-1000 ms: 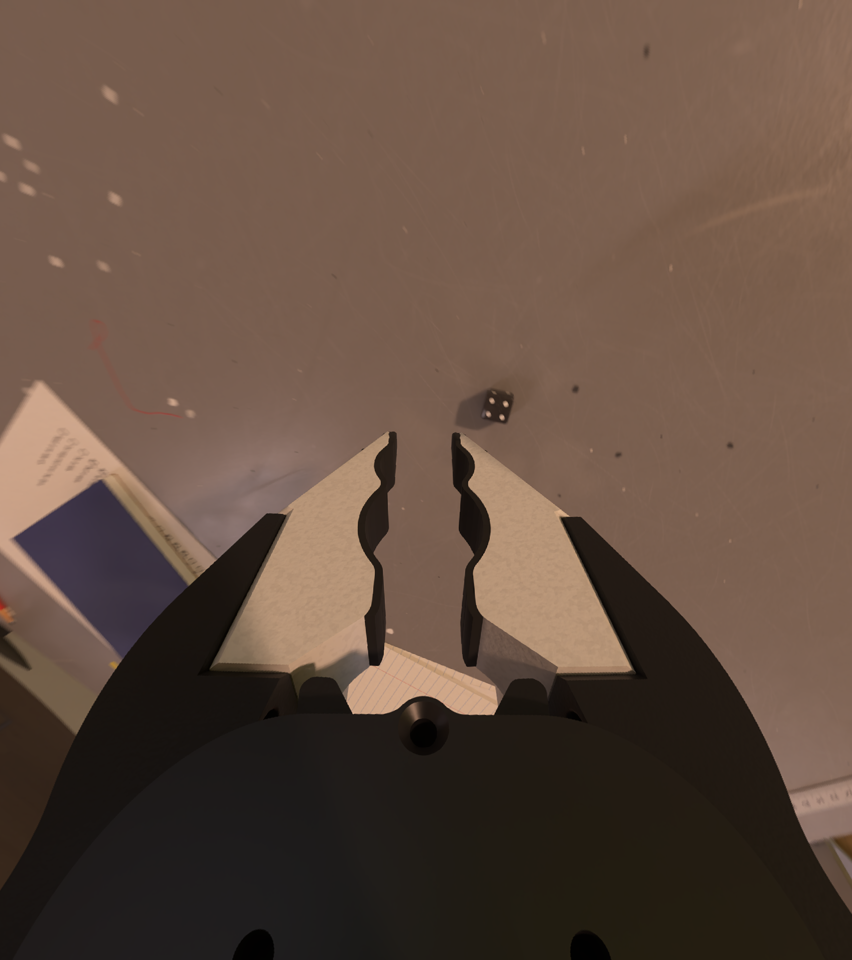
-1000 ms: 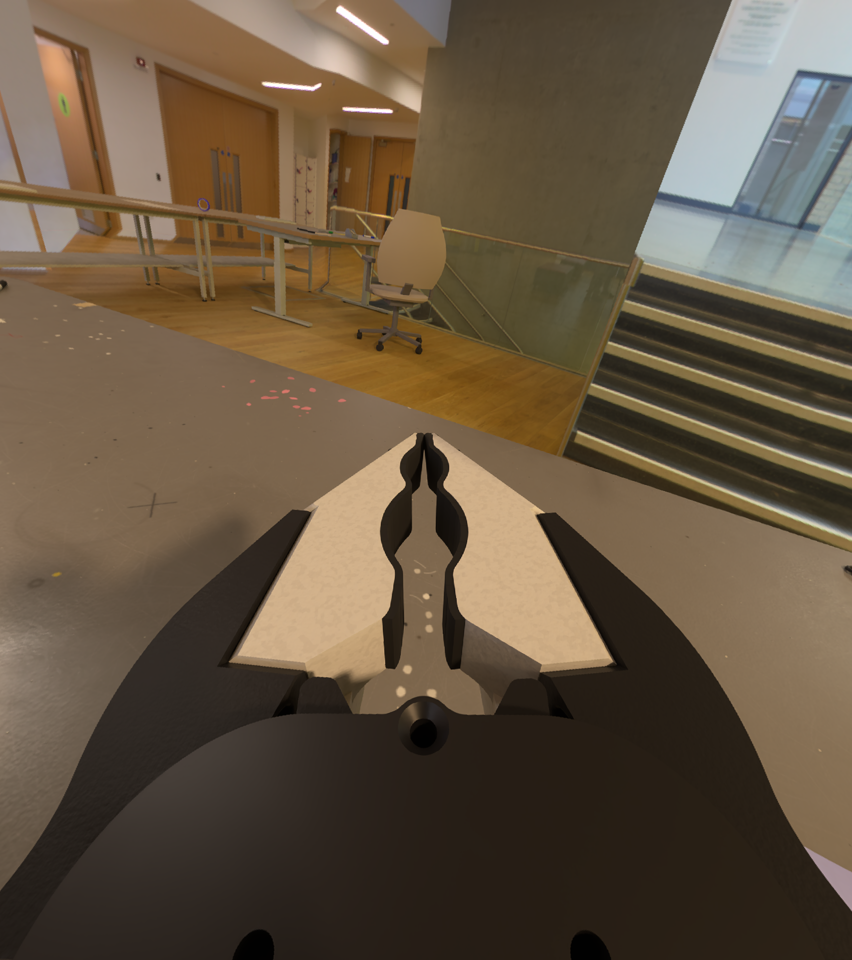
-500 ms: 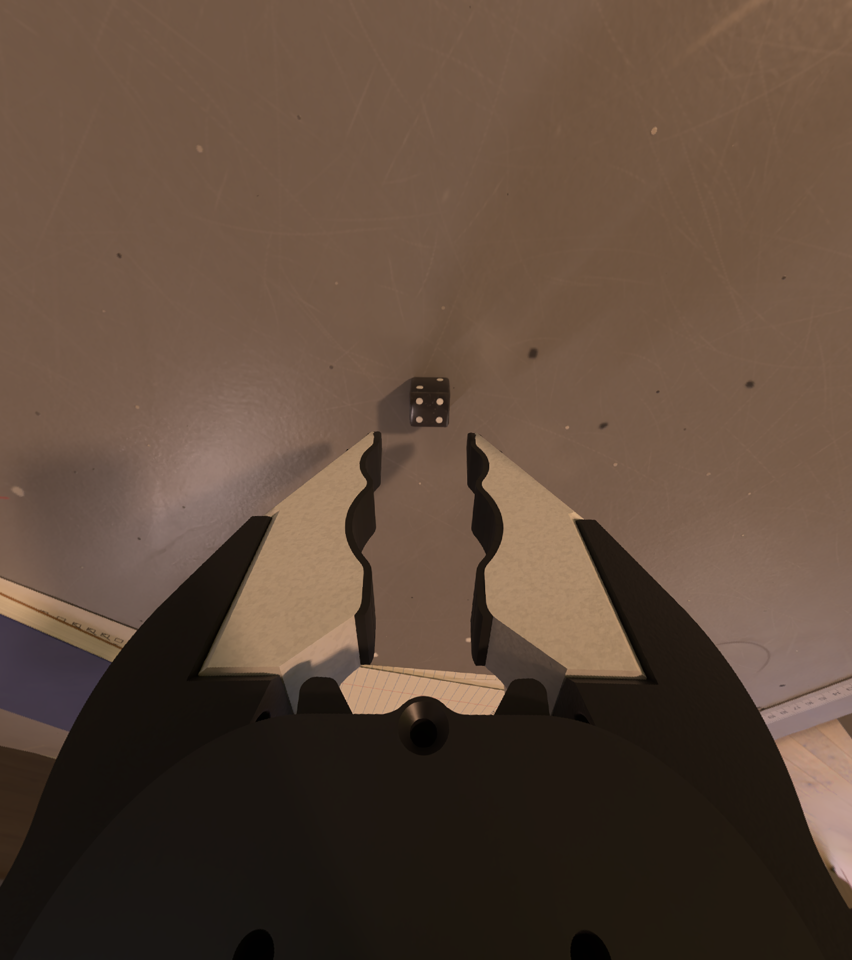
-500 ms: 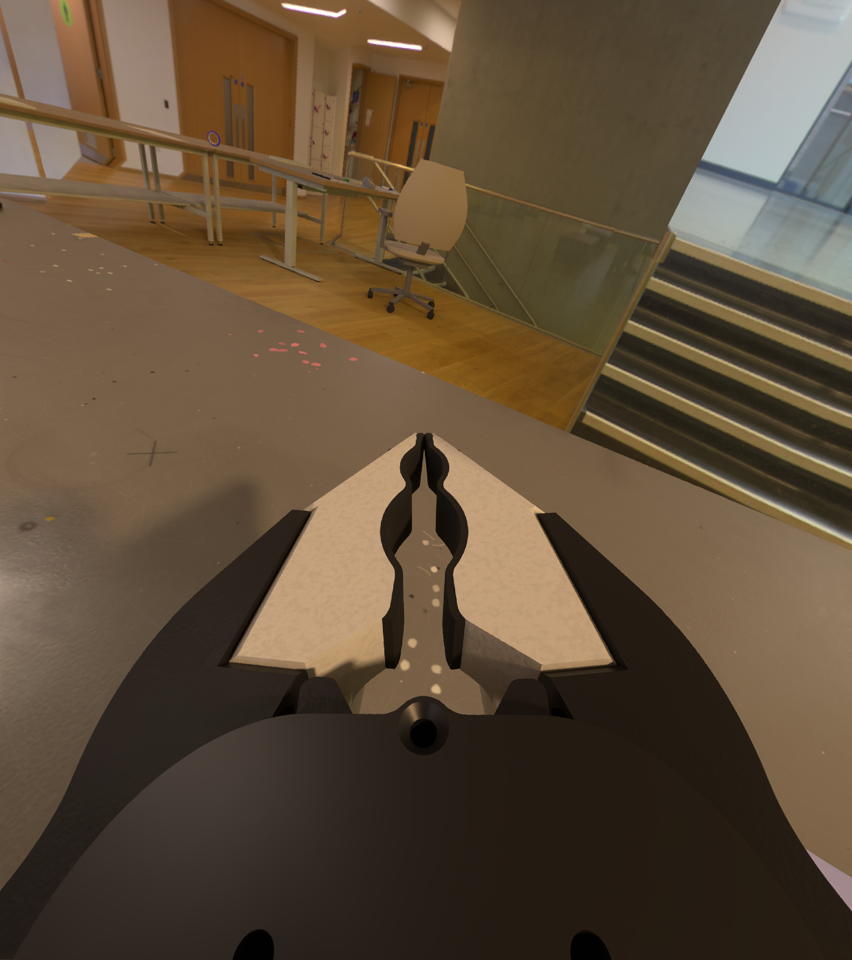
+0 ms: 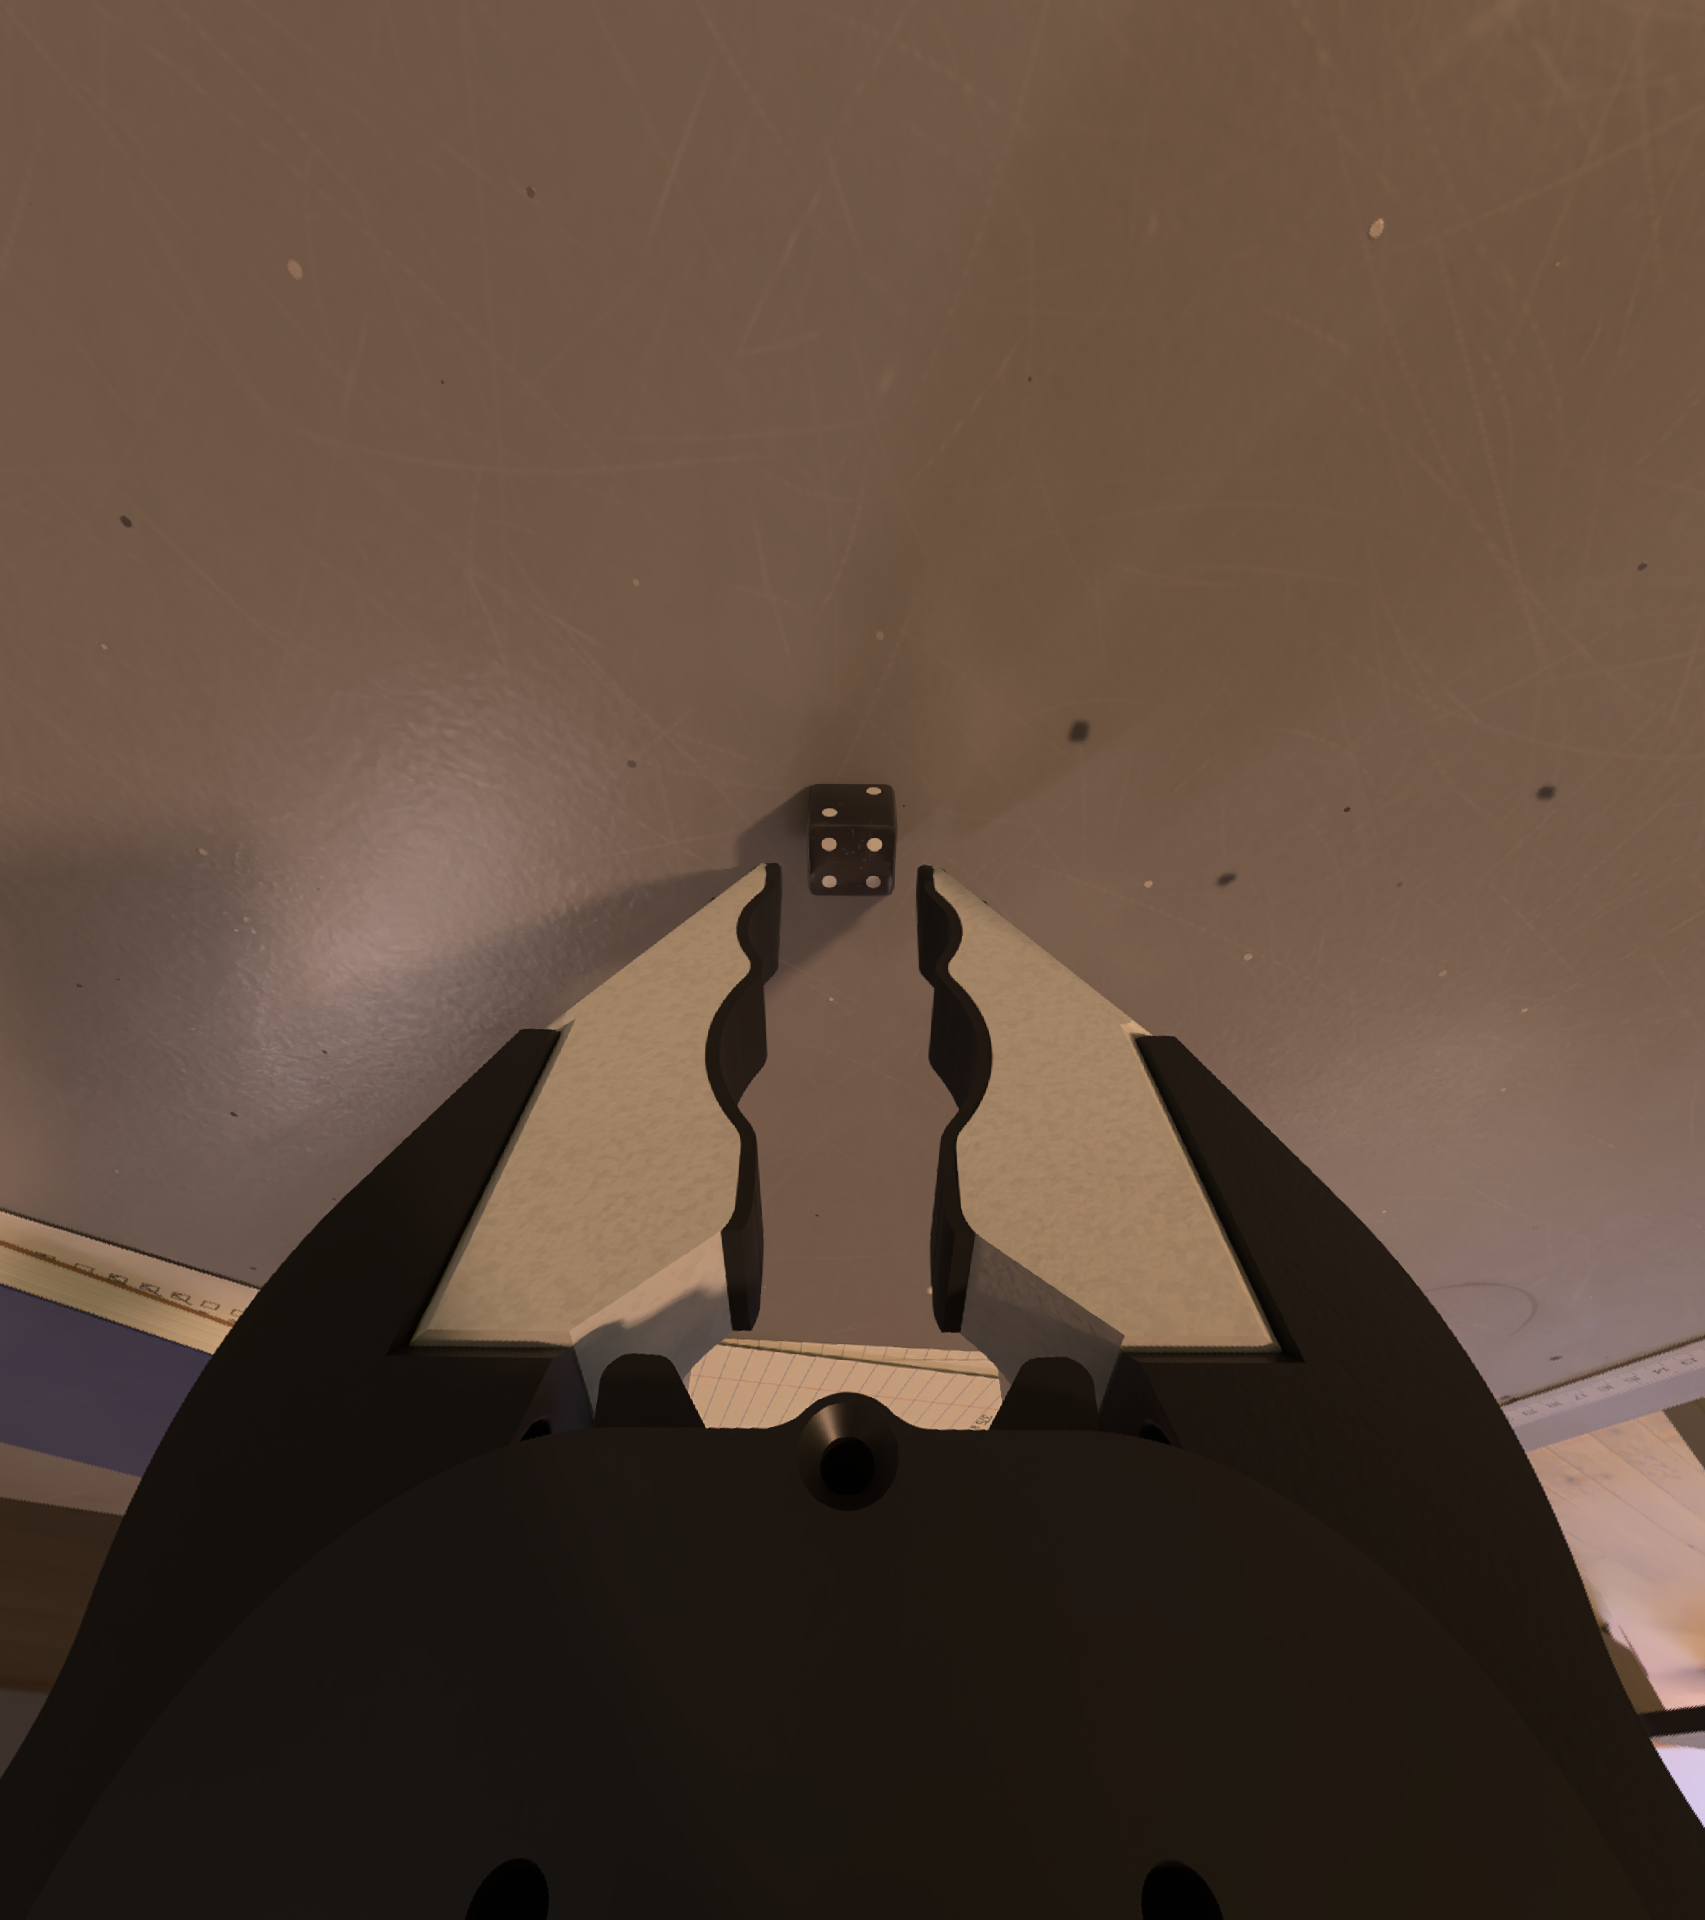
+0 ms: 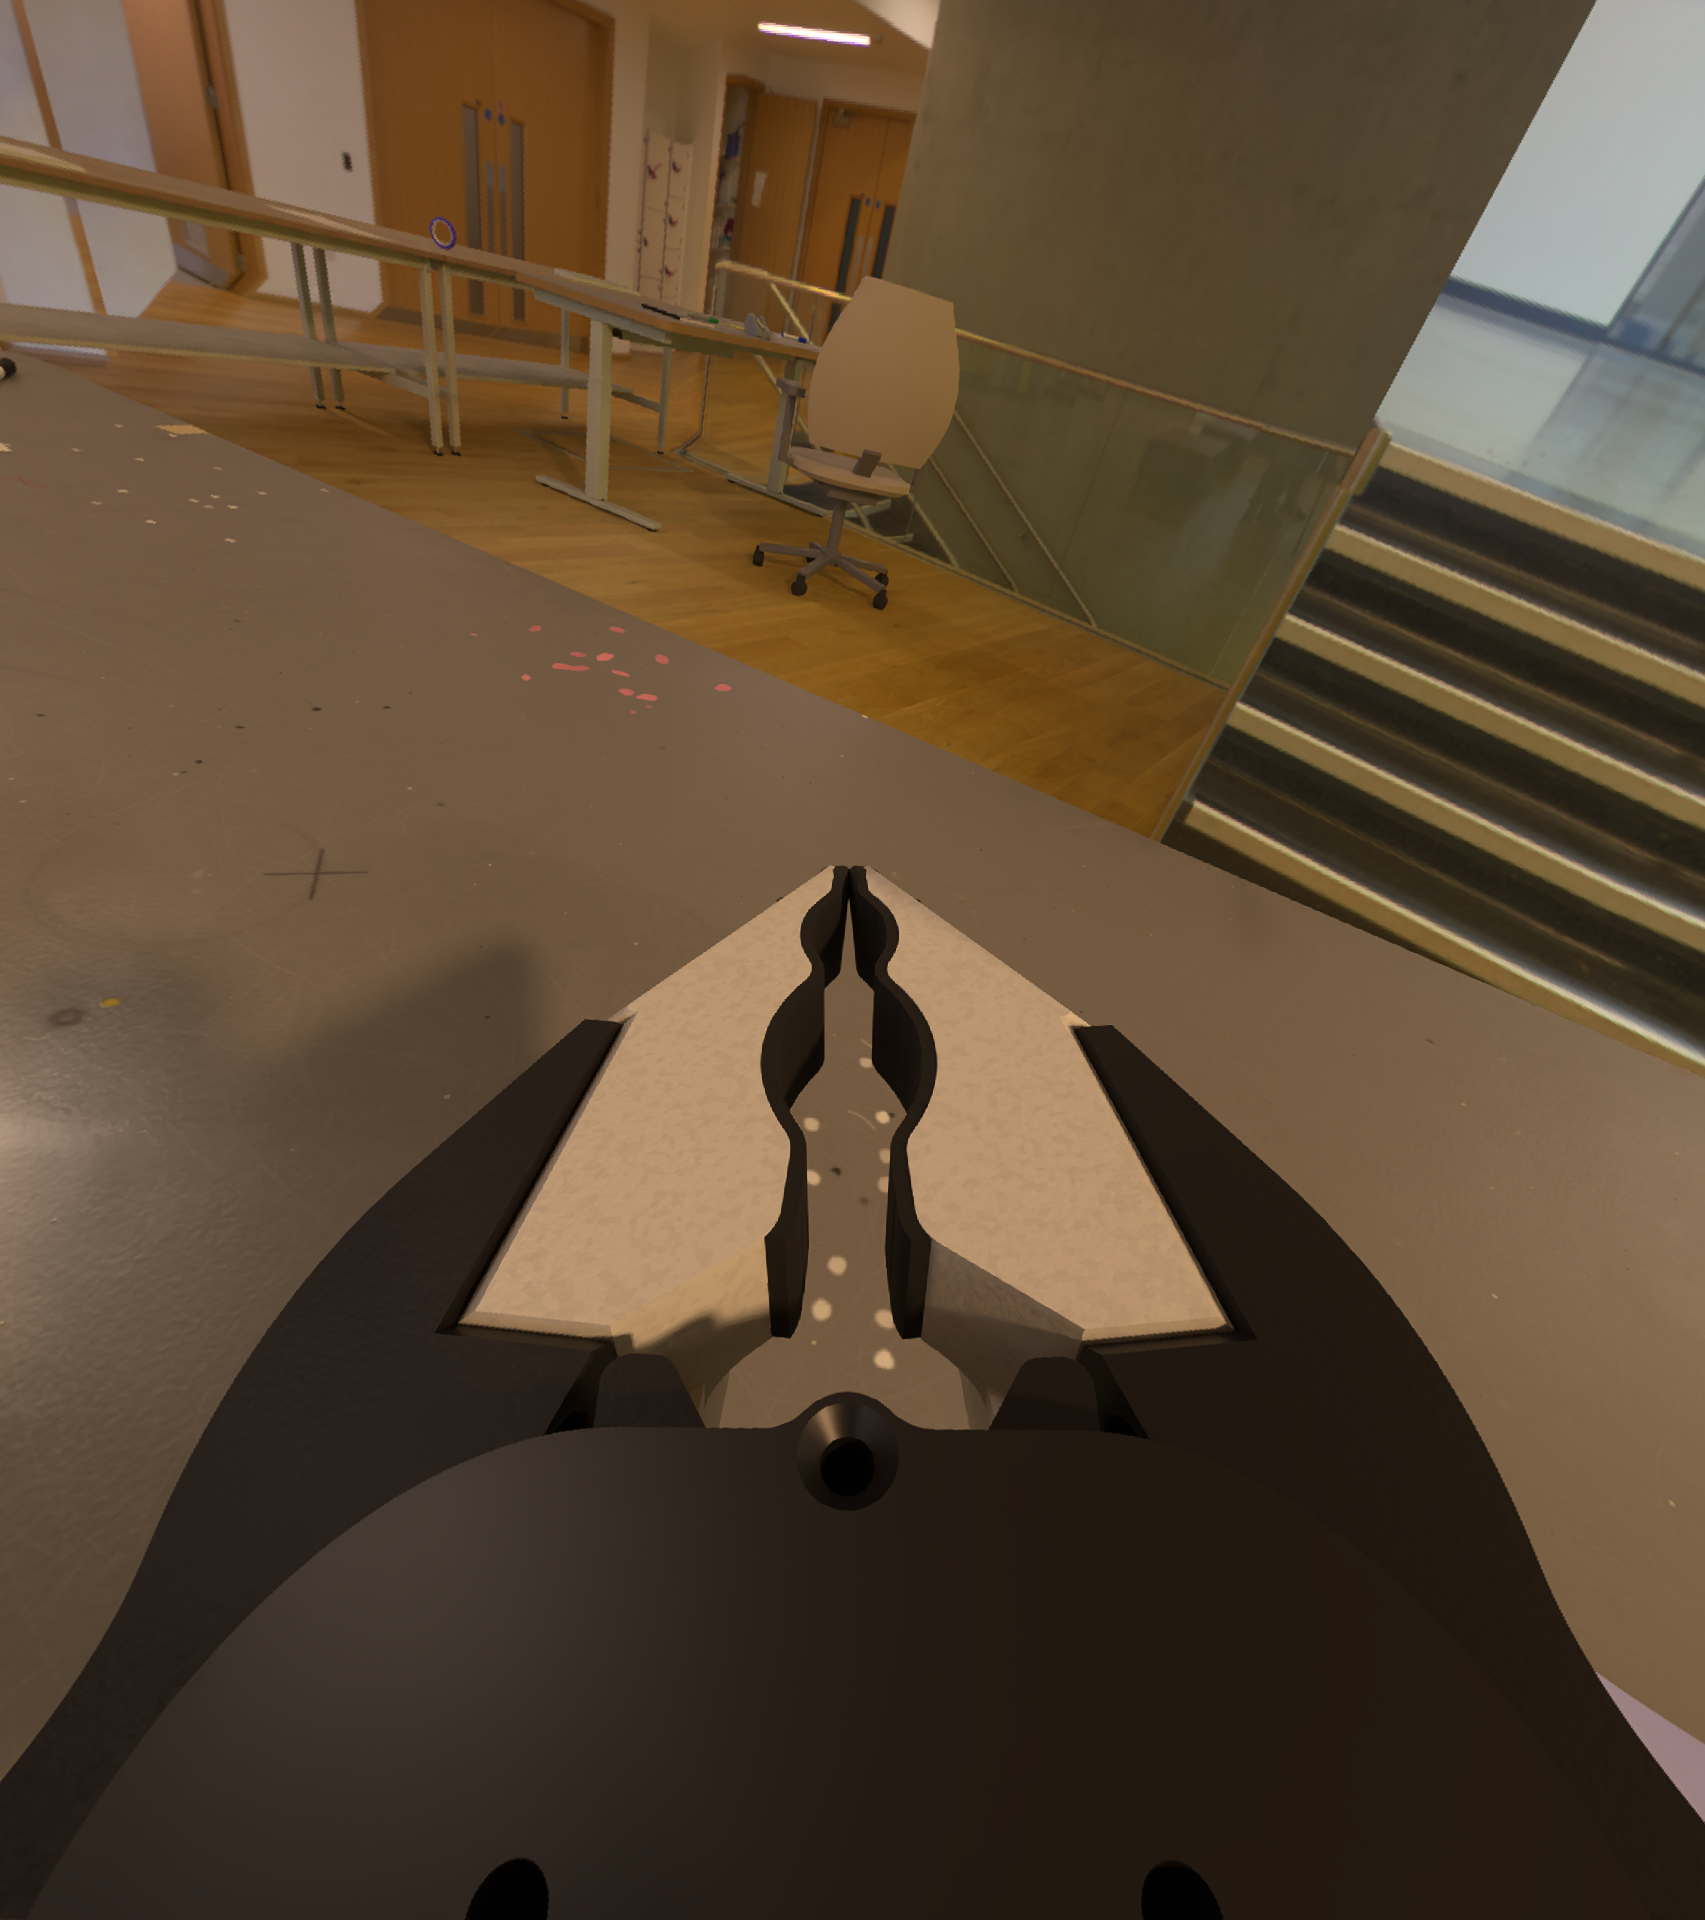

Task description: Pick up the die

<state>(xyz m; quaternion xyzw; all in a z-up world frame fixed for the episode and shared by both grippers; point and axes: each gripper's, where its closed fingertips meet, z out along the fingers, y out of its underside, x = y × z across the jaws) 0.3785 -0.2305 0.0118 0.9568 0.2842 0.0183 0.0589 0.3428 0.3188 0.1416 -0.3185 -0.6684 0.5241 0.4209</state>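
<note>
My left gripper (image 5: 848, 883) hangs with jaws apart, the die (image 5: 850, 840) on the table (image 5: 1243, 416) just beyond my fingertips; my right gripper (image 6: 846, 878) is closed, empty; closing early would likely flick the die away.

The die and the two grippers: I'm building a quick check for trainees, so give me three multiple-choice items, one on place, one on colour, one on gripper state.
1. Where is the die?
A. Just beyond the left gripper fingertips, centred on the gap
B. Clamped between the fingers
C. On the purple sheet

2. The die's colour?
A. White, black pips
B. Black, white pips
C. Red

3. The right gripper is:
A. Wide open
B. Holding the die
C. Shut, empty

Answers: 1 A, it sits on the table ahead of the tips; 2 B, dark faces show pale dots; 3 C, its tips meet with nothing between.
</note>
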